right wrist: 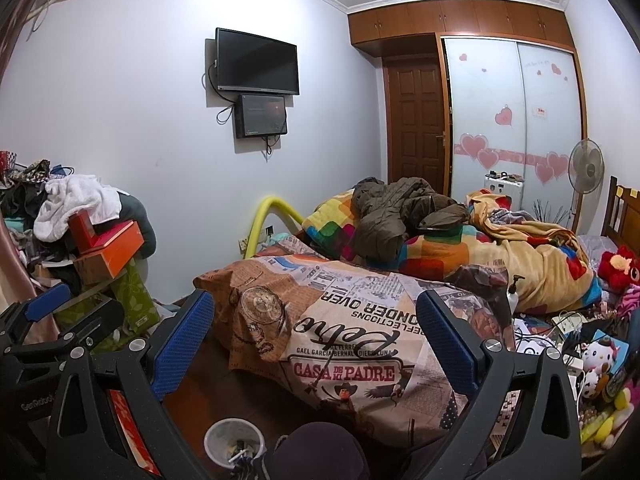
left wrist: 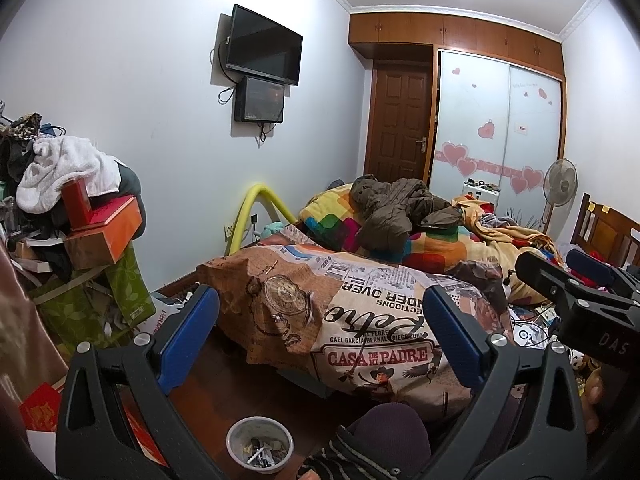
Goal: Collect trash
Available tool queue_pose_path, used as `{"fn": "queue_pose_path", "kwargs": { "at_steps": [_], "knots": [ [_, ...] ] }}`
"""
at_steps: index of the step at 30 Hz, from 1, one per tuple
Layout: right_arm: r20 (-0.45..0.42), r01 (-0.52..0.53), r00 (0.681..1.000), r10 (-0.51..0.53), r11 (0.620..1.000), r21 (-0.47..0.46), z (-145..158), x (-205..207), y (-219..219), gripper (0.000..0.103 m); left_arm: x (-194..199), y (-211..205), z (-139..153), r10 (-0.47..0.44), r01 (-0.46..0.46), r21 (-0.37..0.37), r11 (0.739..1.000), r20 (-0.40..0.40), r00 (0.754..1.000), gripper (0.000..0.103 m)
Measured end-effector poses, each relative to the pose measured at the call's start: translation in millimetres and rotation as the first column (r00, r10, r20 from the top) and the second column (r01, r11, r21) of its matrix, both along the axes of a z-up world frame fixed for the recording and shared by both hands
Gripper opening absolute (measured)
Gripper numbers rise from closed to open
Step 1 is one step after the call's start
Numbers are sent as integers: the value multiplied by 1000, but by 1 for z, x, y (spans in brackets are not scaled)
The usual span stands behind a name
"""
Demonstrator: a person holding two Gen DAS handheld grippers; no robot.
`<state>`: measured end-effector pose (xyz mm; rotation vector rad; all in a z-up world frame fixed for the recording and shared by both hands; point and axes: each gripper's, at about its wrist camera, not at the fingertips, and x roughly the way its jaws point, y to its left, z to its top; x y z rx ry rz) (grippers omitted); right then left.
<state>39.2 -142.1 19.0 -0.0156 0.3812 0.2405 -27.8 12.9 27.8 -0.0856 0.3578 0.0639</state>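
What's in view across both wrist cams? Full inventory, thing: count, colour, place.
trash bin: 1, white, on floor at bed's foot, scraps inside
bed cover: 1, orange and cream newsprint, centre
quilt: 1, multicolour checks, behind cover
jacket: 1, olive brown, on quilt
blanket: 1, tan, right on bed
TV: 1, black, left wall
small screen: 1, black, under TV
door: 1, brown, far end, shut
wardrobe: 1, frosted with pink hearts, right of door
fan: 1, white, by wardrobe
foam tube: 1, yellow, by wall
boxes: several, red and orange, left pile
towel: 1, white, atop pile
plush toys: several, mixed, far right
left hand-held gripper: 1, black, blue pads, open
right hand-held gripper: 1, same, open
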Motion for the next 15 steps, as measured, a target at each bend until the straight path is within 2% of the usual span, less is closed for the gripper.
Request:
{"fn": "queue_pose_path", "kwargs": {
  "at_steps": [15],
  "knots": [
    [-9, 10, 1000, -10, 1000, 3, -3, -4, 3, 101, -2, -8, -2, -15, 15, 3, 1000, -9, 1000, 102]
  ]
}}
